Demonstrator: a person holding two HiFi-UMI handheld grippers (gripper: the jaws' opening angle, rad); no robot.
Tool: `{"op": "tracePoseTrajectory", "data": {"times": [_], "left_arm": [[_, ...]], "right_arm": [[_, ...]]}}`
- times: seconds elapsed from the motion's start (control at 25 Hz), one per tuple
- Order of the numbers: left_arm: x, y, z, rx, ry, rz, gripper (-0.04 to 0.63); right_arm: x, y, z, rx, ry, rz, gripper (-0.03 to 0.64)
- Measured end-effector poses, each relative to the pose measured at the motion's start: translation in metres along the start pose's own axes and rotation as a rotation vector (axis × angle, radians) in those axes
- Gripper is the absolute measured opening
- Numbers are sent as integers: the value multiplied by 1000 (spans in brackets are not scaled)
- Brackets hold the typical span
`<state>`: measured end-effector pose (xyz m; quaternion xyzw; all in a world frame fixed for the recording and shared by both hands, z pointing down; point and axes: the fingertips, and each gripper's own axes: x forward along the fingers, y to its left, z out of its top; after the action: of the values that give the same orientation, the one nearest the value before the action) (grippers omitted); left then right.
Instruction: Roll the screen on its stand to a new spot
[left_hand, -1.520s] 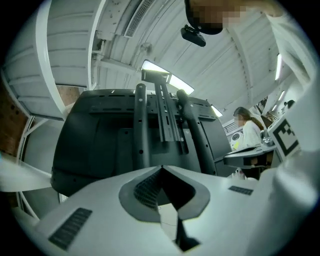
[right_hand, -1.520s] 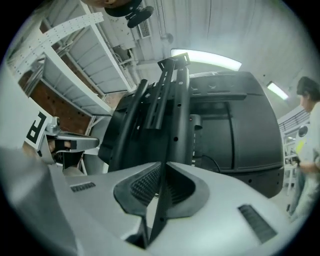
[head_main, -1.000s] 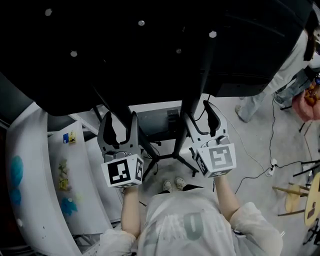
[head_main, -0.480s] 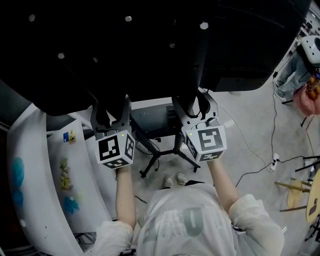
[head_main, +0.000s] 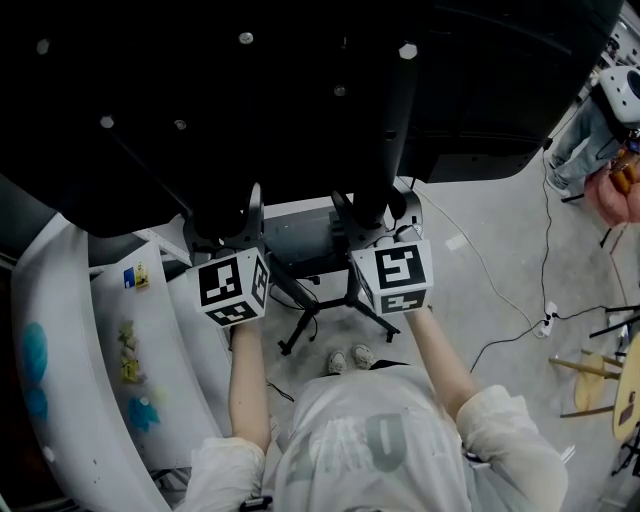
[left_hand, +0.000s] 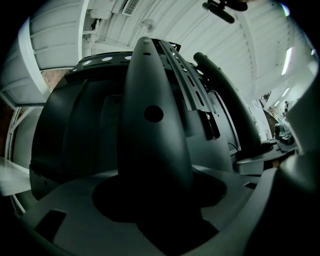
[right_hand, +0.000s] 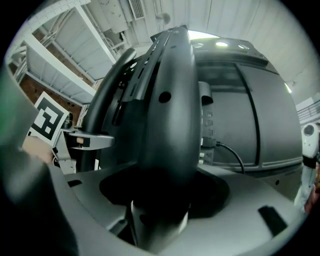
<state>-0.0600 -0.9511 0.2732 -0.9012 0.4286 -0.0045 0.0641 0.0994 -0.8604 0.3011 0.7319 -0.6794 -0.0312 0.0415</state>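
Two claws reach up under the black back of the screen (head_main: 250, 100), which fills the head view from 9 through 12 to 2 o'clock. The left claw (head_main: 222, 222) and the right claw (head_main: 375, 212) sit higher and closer together than a second ago, when their jaws stood wide and lower down. Since half a second ago the right one has slid a little toward 9 o'clock. A bystander (head_main: 600, 120) who stood at 2 o'clock has drawn off to the picture's edge. The stand (head_main: 330, 310) spreads its dark legs on the floor (head_main: 480, 250) at the centre, just ahead of the wearer's shoes (head_main: 347, 362). A curved white panel (head_main: 60, 330) crowds the stand from 7 to 9 o'clock. Toward 3 o'clock the floor lies open as far as a thin cable (head_main: 500, 345) that trails to 4 o'clock, with wooden sticks (head_main: 575, 380) beyond it at the edge.

Seen from the left gripper view, the left post (left_hand: 150, 125) rises from 6 to 12 o'clock and fills the hollow between the jaws, which are closed against it. The screen's back spreads behind it from 9 to 3 o'clock.

Seen from the right gripper view, the right post (right_hand: 170, 115) stands the same way, clamped between that claw's jaws. A plugged-in lead (right_hand: 227, 150) runs down the screen's back at 3 o'clock.
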Motion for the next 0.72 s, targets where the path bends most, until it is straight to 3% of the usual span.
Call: {"op": "tracePoseTrajectory", "data": {"times": [0.32, 0.72], "left_arm": [[1, 2, 2, -47, -36, 15, 252], [-3, 5, 1, -73, -17, 54, 224]], "right_arm": [[18, -2, -9, -20, 29, -43, 253], [16, 1, -6, -8, 0, -7, 250]]}}
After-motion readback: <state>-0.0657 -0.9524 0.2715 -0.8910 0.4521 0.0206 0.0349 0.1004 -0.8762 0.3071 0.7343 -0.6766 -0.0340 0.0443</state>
